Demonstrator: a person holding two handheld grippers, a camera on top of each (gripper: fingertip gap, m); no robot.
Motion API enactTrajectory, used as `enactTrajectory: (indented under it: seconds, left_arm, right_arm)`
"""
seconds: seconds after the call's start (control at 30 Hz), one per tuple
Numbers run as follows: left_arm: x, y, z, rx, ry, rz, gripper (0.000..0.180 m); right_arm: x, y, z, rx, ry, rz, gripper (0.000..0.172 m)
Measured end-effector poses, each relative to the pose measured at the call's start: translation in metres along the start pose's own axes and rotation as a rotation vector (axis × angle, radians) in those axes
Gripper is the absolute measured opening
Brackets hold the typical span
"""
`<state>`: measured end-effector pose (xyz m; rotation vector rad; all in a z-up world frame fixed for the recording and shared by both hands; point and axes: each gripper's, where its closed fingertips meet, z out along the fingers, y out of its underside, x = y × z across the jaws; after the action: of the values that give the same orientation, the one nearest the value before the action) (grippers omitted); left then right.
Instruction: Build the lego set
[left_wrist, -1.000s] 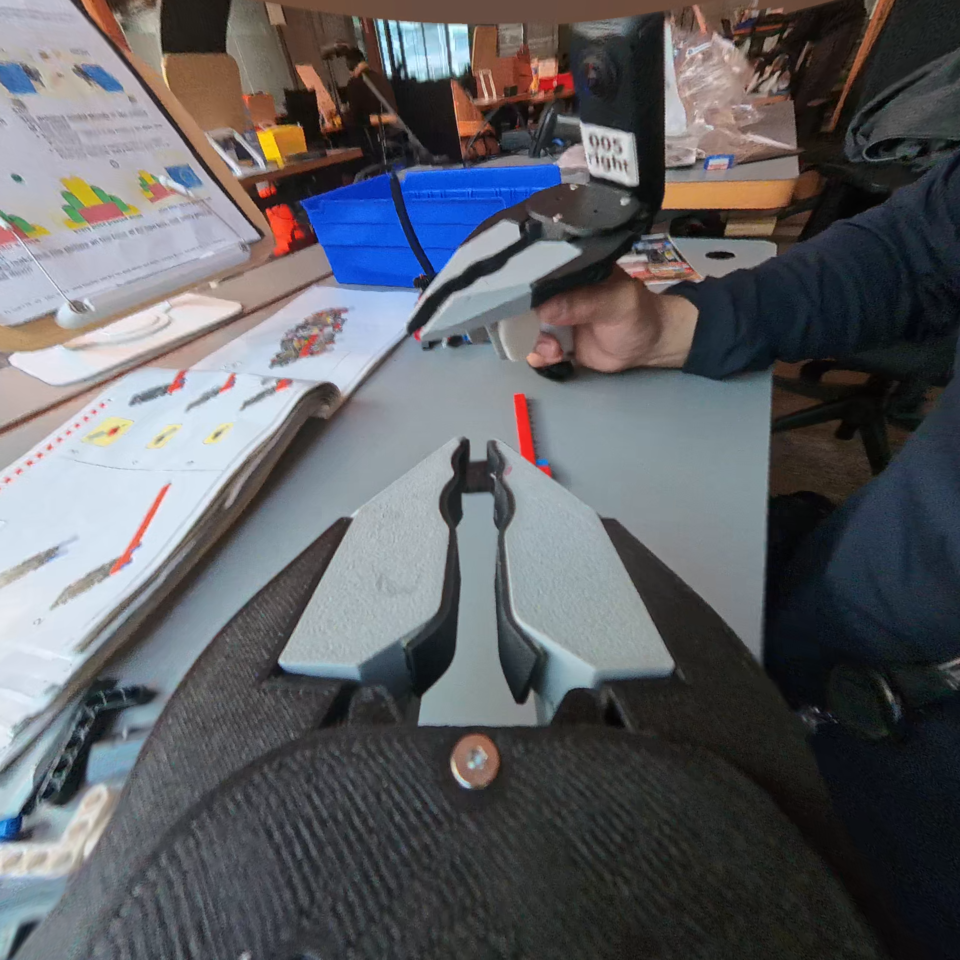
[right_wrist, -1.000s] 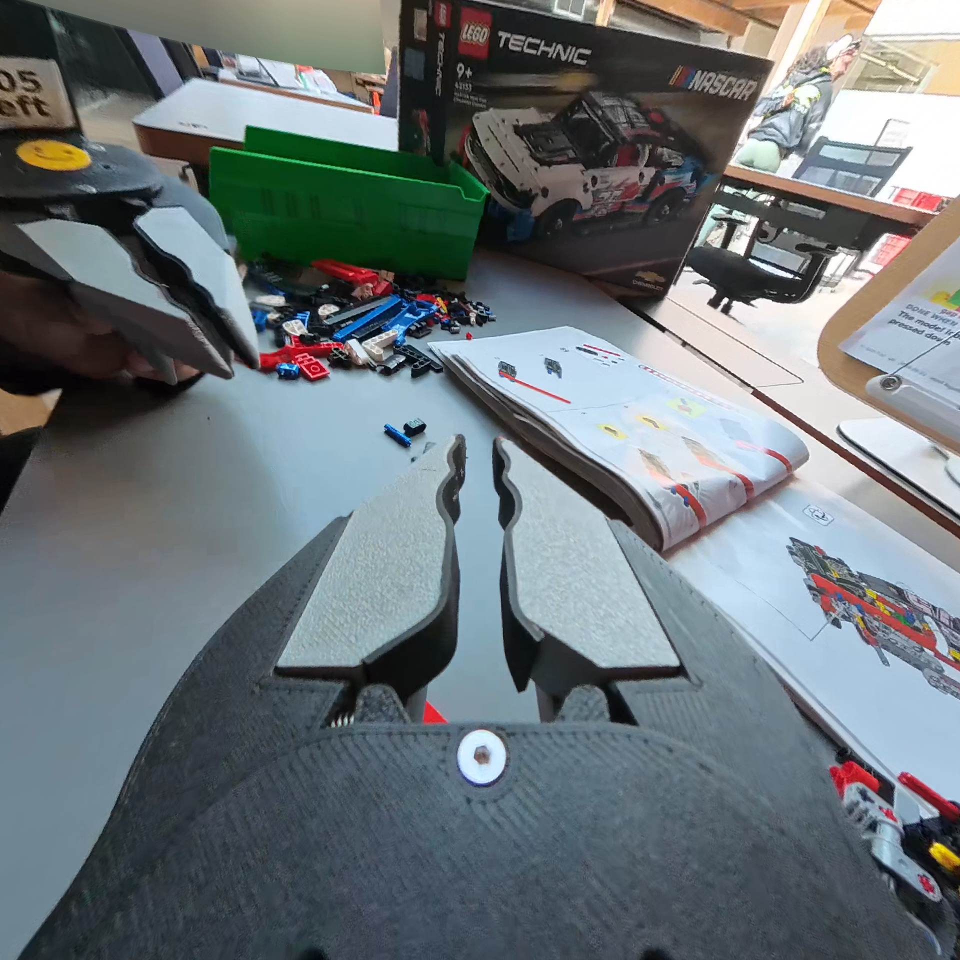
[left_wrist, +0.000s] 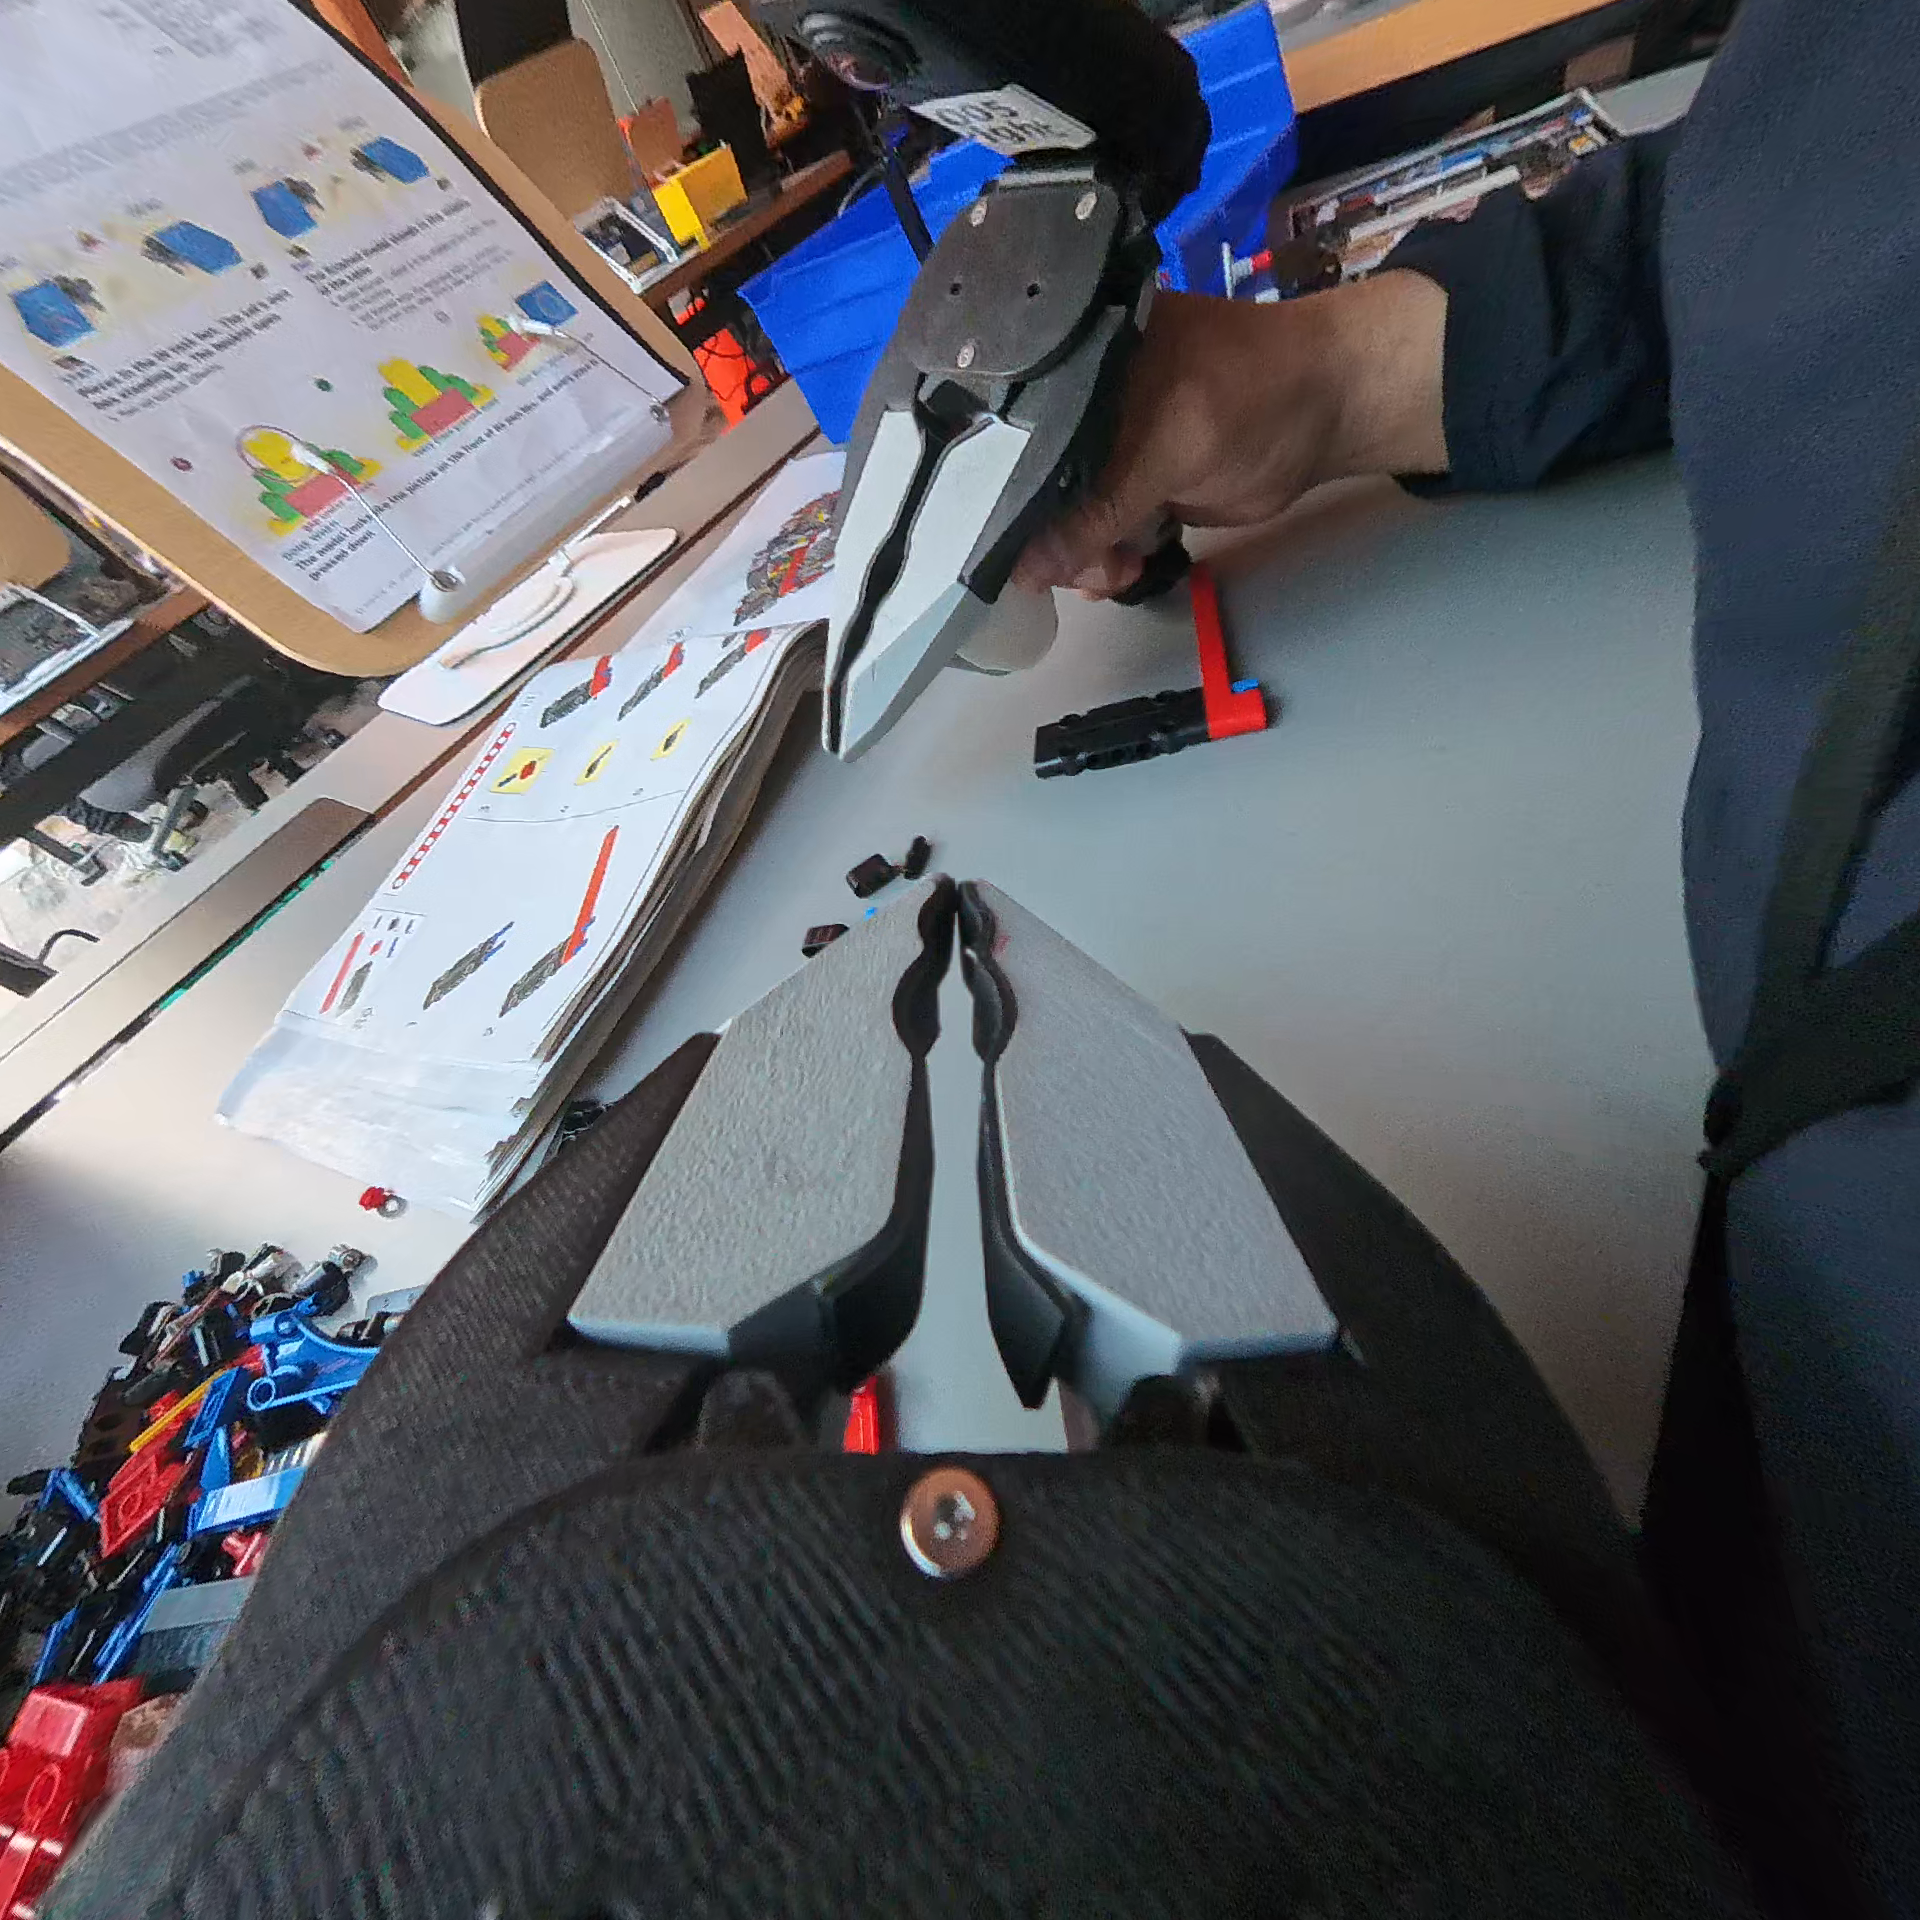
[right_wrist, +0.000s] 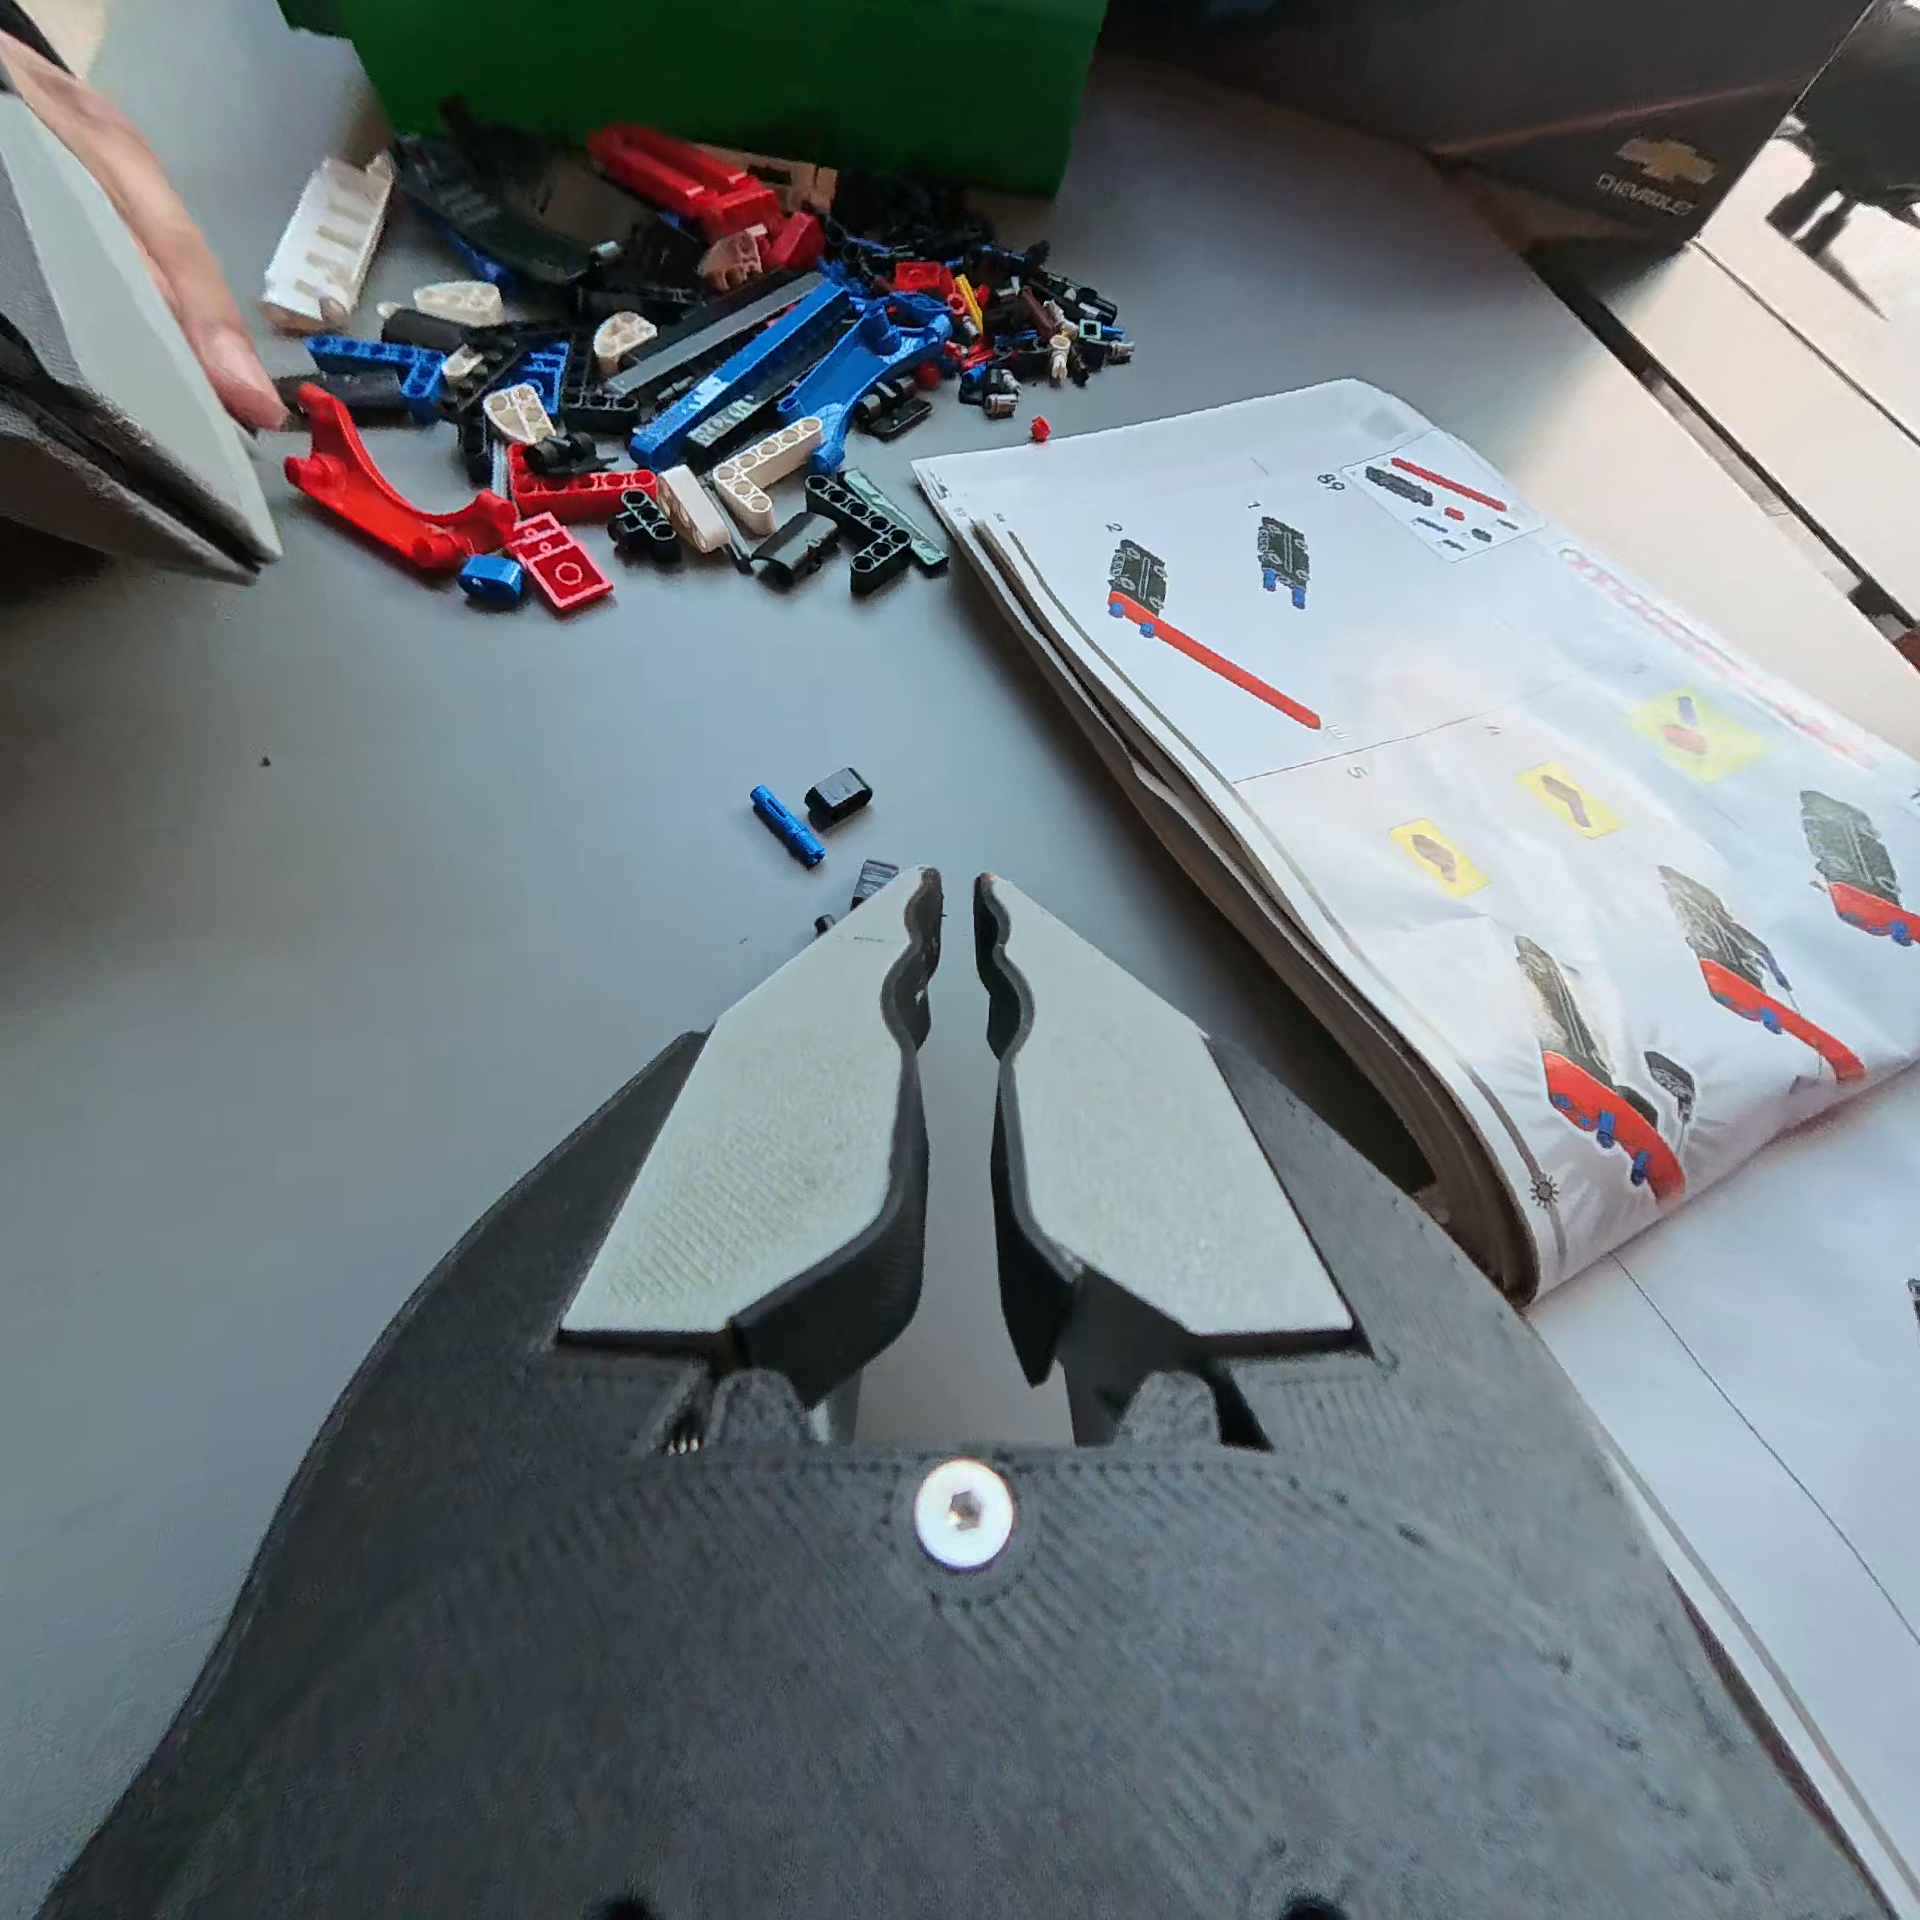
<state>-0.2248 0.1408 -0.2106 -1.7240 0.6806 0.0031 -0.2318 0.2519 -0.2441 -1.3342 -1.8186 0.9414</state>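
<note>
**Figure. Both wrist views, two hand-held grippers over a grey table (right_wrist: 312, 935).**

(a) Tool state. My left gripper (left_wrist: 958, 894) has its fingertips together with nothing between them. My right gripper (right_wrist: 958, 883) is all but closed: only a thin slit of table shows between its tips, and nothing is gripped.

(b) Layout. In the right wrist view, a blue pin (right_wrist: 787, 826) and a small black piece (right_wrist: 837, 798) lie just beside each other at 11 o'clock from the tips. A second black piece (right_wrist: 873, 878) sits right against the left fingertip, partly hidden. The open instruction booklet (right_wrist: 1455, 831) lies at 2 o'clock, and the pile of loose parts (right_wrist: 675, 416) at 11 o'clock, in front of a green bin (right_wrist: 727, 83). In the left wrist view, a black beam (left_wrist: 1143, 722) joined to a red beam (left_wrist: 1216, 644) lies at 1 o'clock, well apart from either tool.

(c) Hazards, as I judge them.
- The two tools point at each other over the same small patch of table, so the tips could knock together.
- With the fingers this close, any descent would push a small piece rather than straddle it.
- The pin is round and would probably roll if nudged.
- The booklet's raised page edge is near, and a small part could slide under it and be lost to both cameras.
- The half-hidden black piece could be dragged unnoticed.
</note>
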Motion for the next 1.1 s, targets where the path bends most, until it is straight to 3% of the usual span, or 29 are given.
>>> enactTrajectory:
  seconds: [0.33, 0.73, 1.1]
  left_arm:
    - [-0.019, -0.001, -0.005, 0.042, -0.007, -0.178, 0.001]
    - [-0.021, -0.001, -0.005, 0.044, -0.011, -0.185, 0.002]
    - [-0.024, -0.002, -0.007, 0.058, -0.019, -0.212, 0.004]
  right_arm:
    - [0.006, 0.001, 0.000, 0.014, 0.032, -0.012, 0.006]
    - [-0.006, 0.007, 0.004, -0.035, 0.007, -0.106, 0.006]
    - [0.002, 0.014, -0.002, -0.062, -0.003, -0.071, 0.008]
